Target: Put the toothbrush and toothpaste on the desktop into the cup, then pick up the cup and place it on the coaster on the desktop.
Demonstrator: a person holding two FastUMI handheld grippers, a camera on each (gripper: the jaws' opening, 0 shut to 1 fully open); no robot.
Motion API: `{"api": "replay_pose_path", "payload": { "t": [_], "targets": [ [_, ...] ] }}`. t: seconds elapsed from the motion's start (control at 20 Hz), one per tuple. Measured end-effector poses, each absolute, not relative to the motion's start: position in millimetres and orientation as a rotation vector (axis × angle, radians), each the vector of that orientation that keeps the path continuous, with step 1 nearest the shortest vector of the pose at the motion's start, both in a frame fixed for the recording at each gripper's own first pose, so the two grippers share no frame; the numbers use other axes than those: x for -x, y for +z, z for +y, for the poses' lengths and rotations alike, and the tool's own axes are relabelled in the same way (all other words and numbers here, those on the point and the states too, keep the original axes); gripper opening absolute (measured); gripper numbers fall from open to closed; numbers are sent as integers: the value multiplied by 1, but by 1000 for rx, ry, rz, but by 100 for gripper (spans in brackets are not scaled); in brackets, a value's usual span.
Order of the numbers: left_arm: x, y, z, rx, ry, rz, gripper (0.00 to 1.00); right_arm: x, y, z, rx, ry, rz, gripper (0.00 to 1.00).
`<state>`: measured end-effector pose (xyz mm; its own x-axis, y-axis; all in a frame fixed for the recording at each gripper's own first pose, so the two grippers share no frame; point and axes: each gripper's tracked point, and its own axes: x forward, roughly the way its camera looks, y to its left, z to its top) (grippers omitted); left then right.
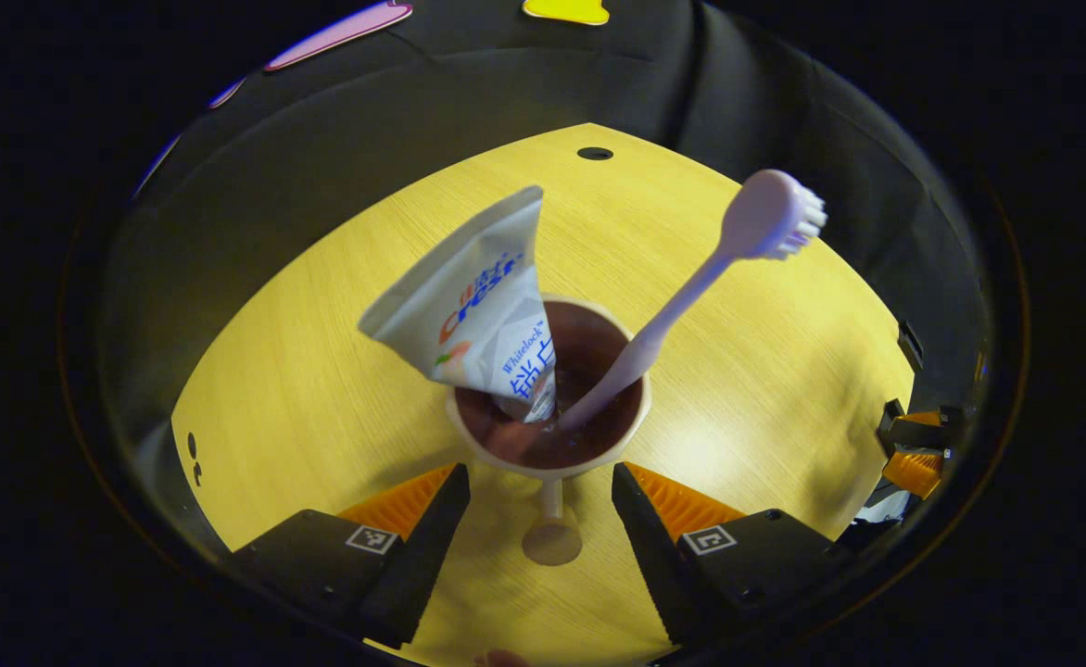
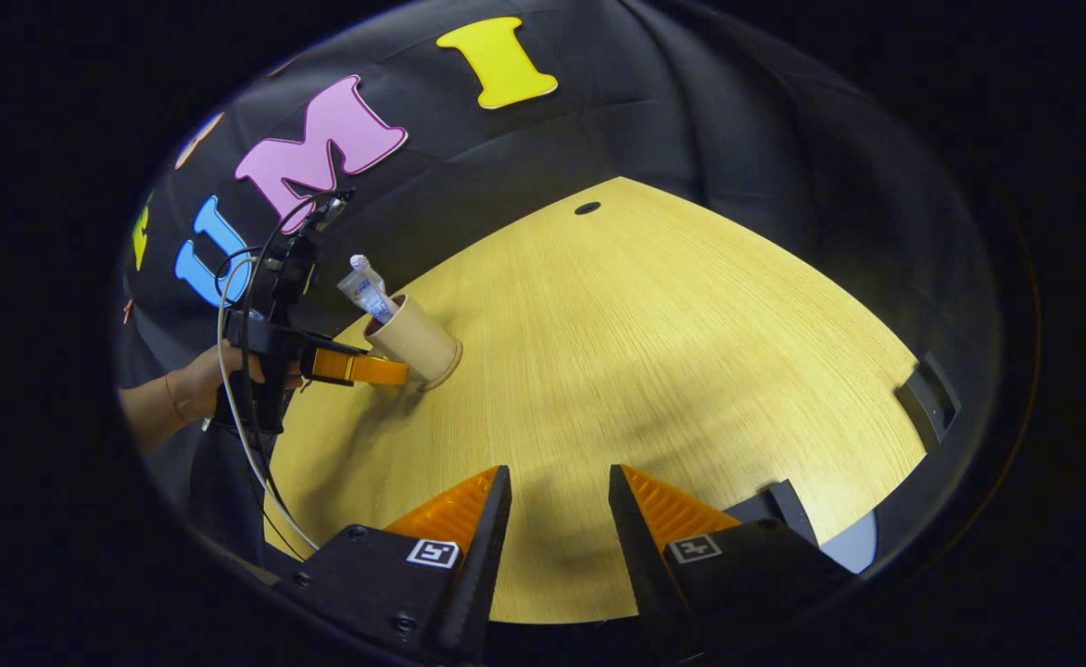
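Note:
A beige cup stands on the yellow wooden desktop. In it, a white toothpaste tube leans left and a pale pink toothbrush leans right, bristles up. My left gripper is open, with a finger at each side of the cup's near side; whether they touch it cannot be told. In the right gripper view the cup with the tube is far left, and the left gripper reaches its base. My right gripper is open over bare desktop with nothing between its fingers.
A person's hand holds the left gripper, with a white cable hanging from it. A dark round hole lies near the desktop's far edge. Dark fittings sit at the right edge. The right gripper peeks in at the far right.

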<state>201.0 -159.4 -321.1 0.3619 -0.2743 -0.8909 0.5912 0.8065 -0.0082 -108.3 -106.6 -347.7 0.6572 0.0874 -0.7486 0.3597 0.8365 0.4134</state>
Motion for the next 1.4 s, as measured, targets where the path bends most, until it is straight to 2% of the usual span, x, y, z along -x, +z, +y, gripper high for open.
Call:
{"api": "replay_pose_path", "payload": {
  "t": [0.35, 0.65, 0.95, 1.3, 1.35, 1.4],
  "targets": [
    [-178, -279, -138, -243, -542, 937, 96, 83, -332, -84, -548, -90, 835, 66],
    [-136, -248, -93, -135, -448, 813, 96, 56, -315, -54, -513, -8, 822, 66],
    [-82, -242, -59, -30, -353, 783, 96, 41, -298, -21, -476, 74, 814, 66],
    [-50, -229, -24, 95, -253, 756, 96, 34, -276, 6, -428, 143, 805, 66],
    [-45, -230, -20, 101, -242, 755, 95, 33, -272, 9, -422, 152, 803, 51],
    [-42, -232, -17, 109, -234, 753, 95, 34, -269, 11, -413, 159, 799, 51]
  ]
}}
